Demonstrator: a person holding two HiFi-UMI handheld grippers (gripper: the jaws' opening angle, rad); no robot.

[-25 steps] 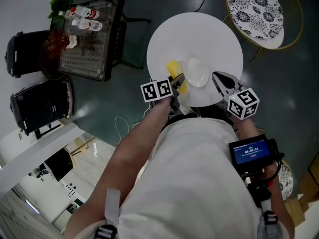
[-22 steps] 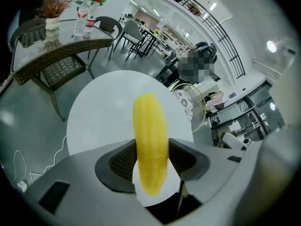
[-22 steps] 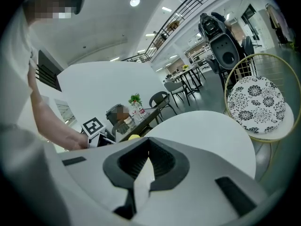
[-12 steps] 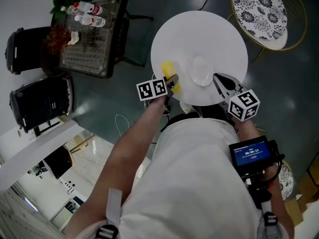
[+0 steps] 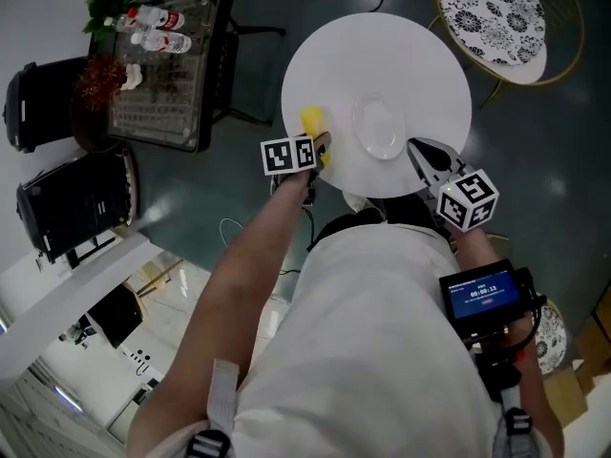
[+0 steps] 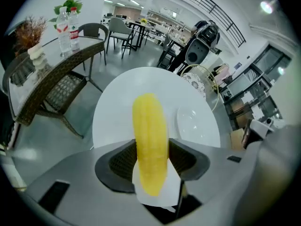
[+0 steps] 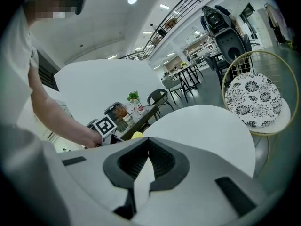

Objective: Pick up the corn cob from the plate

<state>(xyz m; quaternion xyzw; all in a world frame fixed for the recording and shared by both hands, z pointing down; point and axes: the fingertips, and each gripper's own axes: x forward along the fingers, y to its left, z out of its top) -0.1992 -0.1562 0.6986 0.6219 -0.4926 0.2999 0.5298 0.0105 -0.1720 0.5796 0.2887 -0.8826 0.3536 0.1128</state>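
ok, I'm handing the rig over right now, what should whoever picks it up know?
Left gripper: shut on the corn cob, over the round white table, left of the plate.
Right gripper: shut, empty, at the table's near edge beside the plate.
Done: cob is off the plate, which is bare.
Left: keep the grip. Height above the table can't be judged.

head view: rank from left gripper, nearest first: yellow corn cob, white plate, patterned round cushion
1. Yellow corn cob, in the left gripper's jaws.
2. Round white plate, to its right.
3. Patterned round cushion, top right.
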